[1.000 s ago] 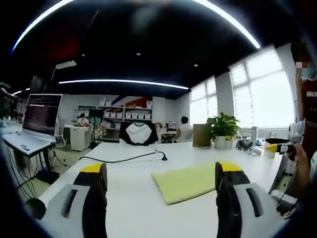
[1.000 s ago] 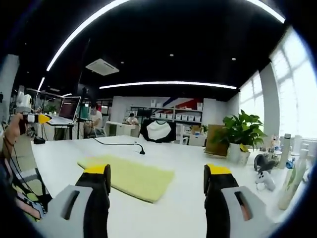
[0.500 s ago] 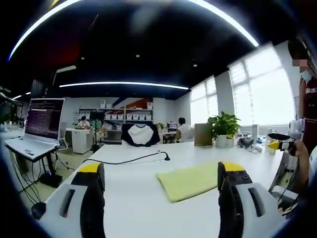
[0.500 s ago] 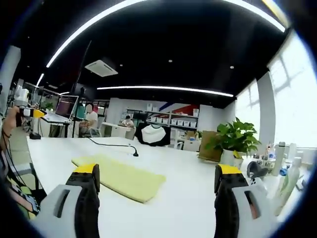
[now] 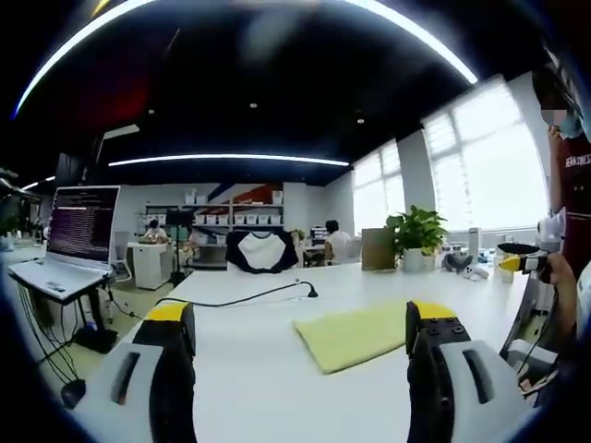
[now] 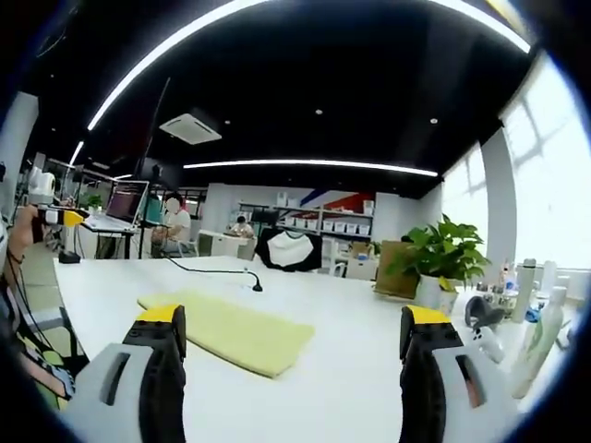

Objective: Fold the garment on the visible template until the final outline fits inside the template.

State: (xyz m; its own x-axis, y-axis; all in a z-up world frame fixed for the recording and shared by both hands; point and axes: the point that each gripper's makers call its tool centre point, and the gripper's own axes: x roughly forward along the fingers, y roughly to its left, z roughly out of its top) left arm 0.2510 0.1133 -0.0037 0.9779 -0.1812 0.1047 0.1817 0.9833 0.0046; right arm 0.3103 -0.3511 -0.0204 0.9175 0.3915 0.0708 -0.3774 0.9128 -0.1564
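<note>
You have raised both grippers slightly; the left gripper (image 5: pixel 300 337) and right gripper (image 6: pixel 291 341) remain jaws apart and empty, short of the folded yellow garment (image 6: pixel 229 333), so folding appears complete.

Yellow garment's (image 5: pixel 355 334) right end hidden behind left tool's jaw, template not discernible on desk (image 5: pixel 249 369), distant shelf items (image 6: pixel 305 221) too small to identify

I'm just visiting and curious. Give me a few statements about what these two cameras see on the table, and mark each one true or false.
1. A yellow-green cloth lies flat on the white table. True.
2. The left gripper is clamped on the cloth. False: its jaws stand wide apart, holding nothing.
3. A black cable lies on the table beyond the cloth. True.
4. The right gripper is shut. False: it is open.
5. A potted plant stands on the table. True.
</note>
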